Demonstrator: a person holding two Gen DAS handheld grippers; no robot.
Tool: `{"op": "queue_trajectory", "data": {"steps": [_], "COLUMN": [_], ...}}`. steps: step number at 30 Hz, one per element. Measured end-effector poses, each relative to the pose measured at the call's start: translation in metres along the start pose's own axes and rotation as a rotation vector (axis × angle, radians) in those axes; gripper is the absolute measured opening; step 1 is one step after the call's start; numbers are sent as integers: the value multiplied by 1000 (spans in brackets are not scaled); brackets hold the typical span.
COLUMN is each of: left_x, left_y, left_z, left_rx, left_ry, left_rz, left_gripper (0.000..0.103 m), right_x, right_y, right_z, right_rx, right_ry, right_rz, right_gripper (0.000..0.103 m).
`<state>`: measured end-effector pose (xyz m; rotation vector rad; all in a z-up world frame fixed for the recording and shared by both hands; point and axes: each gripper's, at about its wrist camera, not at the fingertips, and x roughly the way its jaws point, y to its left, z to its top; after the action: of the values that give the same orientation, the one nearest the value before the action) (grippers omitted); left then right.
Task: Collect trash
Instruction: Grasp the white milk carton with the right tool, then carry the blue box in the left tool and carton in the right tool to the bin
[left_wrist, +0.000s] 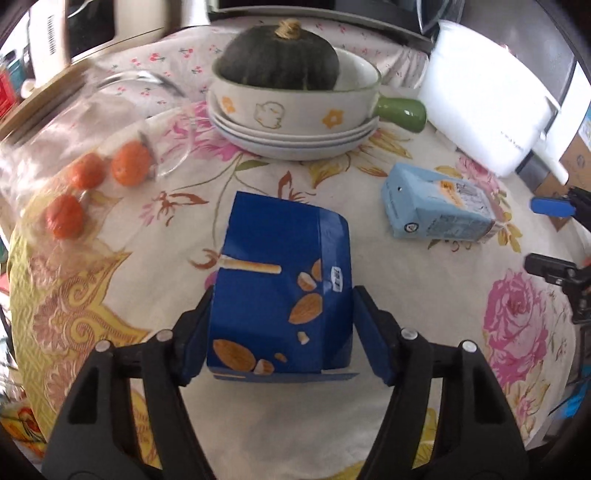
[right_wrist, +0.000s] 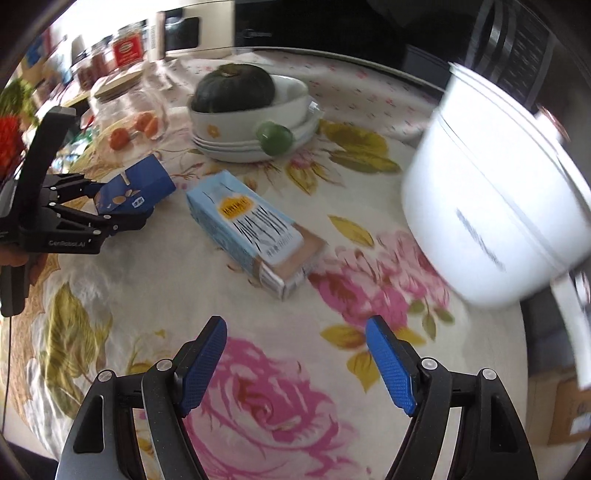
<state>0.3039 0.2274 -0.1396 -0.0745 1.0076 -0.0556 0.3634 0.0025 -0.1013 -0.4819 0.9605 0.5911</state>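
Left tool (left_wrist: 280, 328) clamped on dark blue carton (left_wrist: 284, 288) lying on tabletop (left_wrist: 110, 295); lift straight, keep squeeze light. Right tool (right_wrist: 295, 365) spread, empty; pale blue carton (right_wrist: 251, 229) ahead, square up before closing.

The only clearly legible text is the brand "CenRoboLAI", printed in pale letters on the black body of the left gripper (right_wrist: 122, 218) as seen from the right wrist view. The light blue carton (right_wrist: 255, 232) bears an orange label and dark lettering too blurred to read. The print on the white pot (right_wrist: 491, 206), the red-labelled jar (right_wrist: 127, 48) and the small white sticker on the dark blue carton (left_wrist: 280, 291) is also illegible.
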Motion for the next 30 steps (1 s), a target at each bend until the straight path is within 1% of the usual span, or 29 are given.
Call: {"op": "queue_trajectory", "data": {"steps": [2, 6, 10, 12, 14, 16, 18, 20, 22, 23, 25, 30], "left_x": [-10, -20, -19, -15, -12, -11, -11, -11, -12, -12, -15, -40], "left_y": [6, 15, 20, 19, 22, 20, 18, 13, 7, 4, -2, -22], "left_z": [-9, -25, -37, -36, -35, -36, -36, -36, -37, -38, -39, -49], "left_rx": [-31, -63, -34, -44, -59, -64, -66, -83, -88, -87, -88, -69], "left_ry": [-19, -29, -16, -1, -6, 0, 9, 18, 27, 34, 49, 72], "left_rz": [-11, -27, -18, -19, -25, -19, -18, -37, -35, -33, -37, -40], "left_gripper": [71, 71, 71, 71, 71, 71, 71, 71, 71, 71, 71, 71], "right_x": [6, 24, 44, 60, 73, 76, 80, 77, 70, 65, 50, 1], "right_y": [5, 10, 14, 18, 19, 15, 13, 14, 14, 15, 16, 20], "right_z": [12, 34, 44, 45, 44, 43, 44, 43, 41, 39, 36, 19], "right_rx": [-47, -112, -202, -246, -255, -219, -175, -151, -122, -106, -86, -74], "right_ry": [-15, -25, 2, 46, 85, 75, 93, 94, 105, 104, 94, 70], "right_rz": [5, 60, 65, 60, 51, 75, 85, 76, 84, 90, 96, 91], "right_gripper": [84, 84, 84, 85, 85, 85, 84, 79, 68, 66, 59, 55]}}
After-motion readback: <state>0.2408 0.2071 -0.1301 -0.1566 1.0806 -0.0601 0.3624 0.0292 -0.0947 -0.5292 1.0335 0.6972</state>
